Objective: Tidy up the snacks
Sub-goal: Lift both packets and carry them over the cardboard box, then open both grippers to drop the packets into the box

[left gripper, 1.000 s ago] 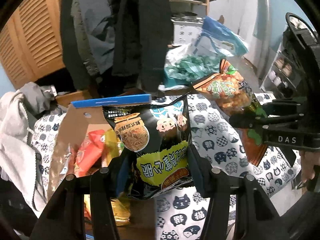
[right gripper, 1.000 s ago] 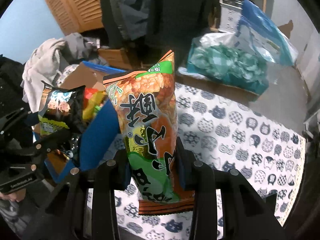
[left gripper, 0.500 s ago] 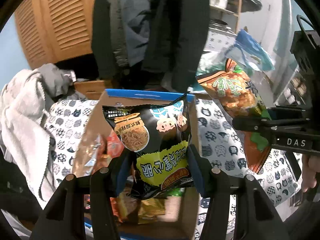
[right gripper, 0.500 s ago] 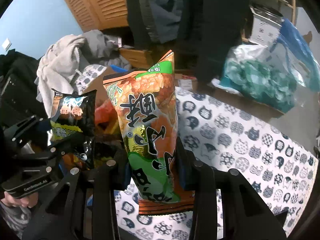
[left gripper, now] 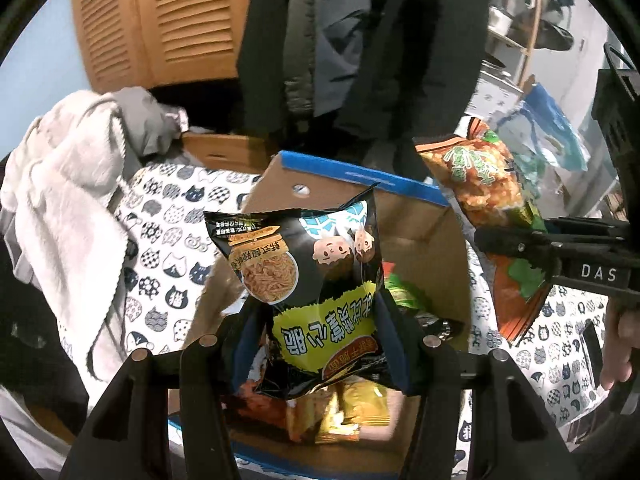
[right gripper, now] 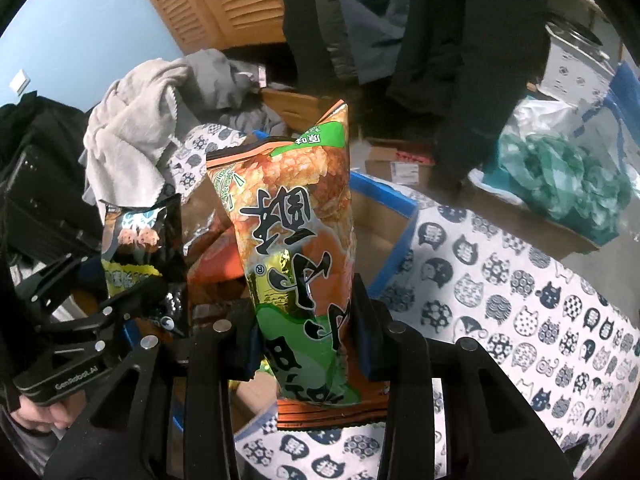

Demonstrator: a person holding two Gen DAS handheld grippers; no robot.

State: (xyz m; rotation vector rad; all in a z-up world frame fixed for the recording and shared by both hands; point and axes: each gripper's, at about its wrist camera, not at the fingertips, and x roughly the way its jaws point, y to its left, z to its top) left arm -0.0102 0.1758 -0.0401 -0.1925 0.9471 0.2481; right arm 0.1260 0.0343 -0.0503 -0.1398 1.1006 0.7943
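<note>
While clamped in left tool (left gripper: 320, 336), black snack bag (left gripper: 308, 280) over box (left gripper: 424, 240).

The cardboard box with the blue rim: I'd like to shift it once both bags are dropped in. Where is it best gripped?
Probably the far wall of the cardboard box, pinched over its blue top edge from above. That wall stands upright and bare, with open space inside it, while snack packets crowd the near end.

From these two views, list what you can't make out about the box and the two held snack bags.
- Cardboard box contents: left wrist view, mostly hidden behind the black noodle bag.
- Box front: cut off by the left hand-held gripper.
- Orange-green bag bottom print: right wrist view, pinched between right hand-held gripper fingers.
</note>
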